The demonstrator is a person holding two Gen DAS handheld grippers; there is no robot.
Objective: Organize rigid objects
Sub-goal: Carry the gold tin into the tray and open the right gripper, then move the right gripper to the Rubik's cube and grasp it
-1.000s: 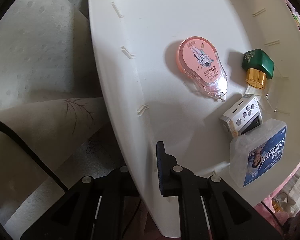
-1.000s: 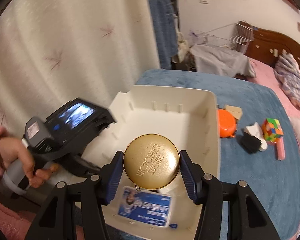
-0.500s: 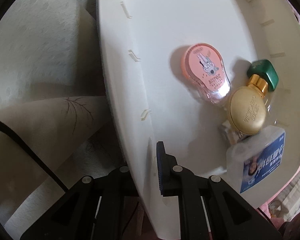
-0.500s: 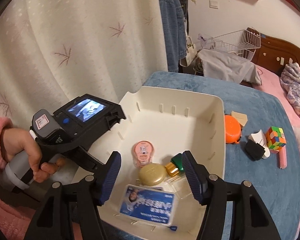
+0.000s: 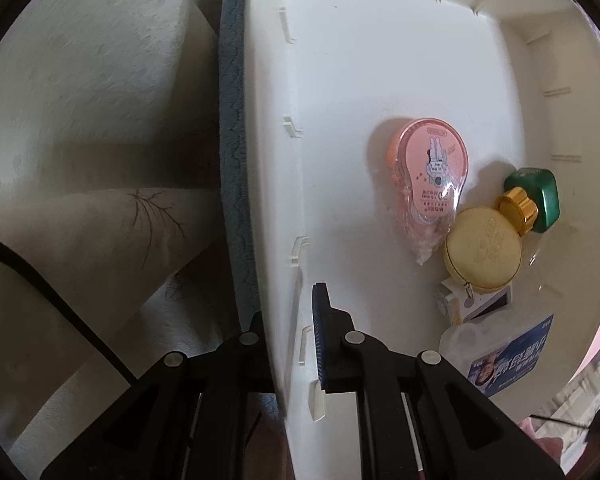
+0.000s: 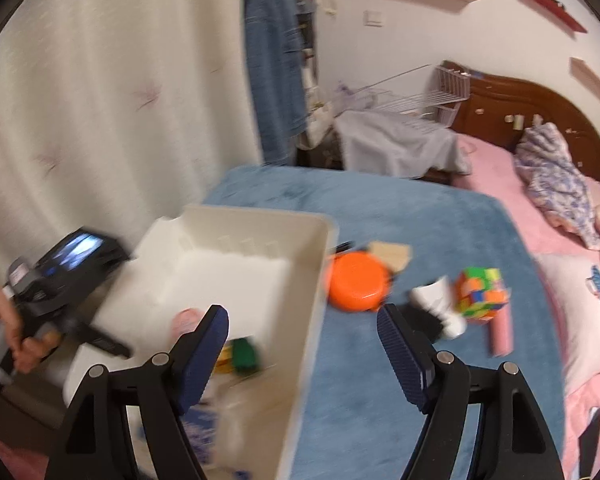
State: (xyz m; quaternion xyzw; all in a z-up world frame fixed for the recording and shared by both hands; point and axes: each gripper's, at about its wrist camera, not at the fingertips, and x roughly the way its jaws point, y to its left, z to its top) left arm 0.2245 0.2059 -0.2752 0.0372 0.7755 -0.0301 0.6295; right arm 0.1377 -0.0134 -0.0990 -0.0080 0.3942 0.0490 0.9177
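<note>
Right gripper point(image 6: 302, 344) wide open, empty. Orange lid point(image 6: 356, 287) lies just ahead between its fingers, beside bin point(image 6: 320, 264). Left gripper point(image 5: 288, 332) clamps bin wall.

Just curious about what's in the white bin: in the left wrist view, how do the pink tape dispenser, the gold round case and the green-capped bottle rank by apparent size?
1. pink tape dispenser, largest.
2. gold round case.
3. green-capped bottle, smallest.
All three lie close together on the white bin floor, so camera distance hardly affects the order.
</note>
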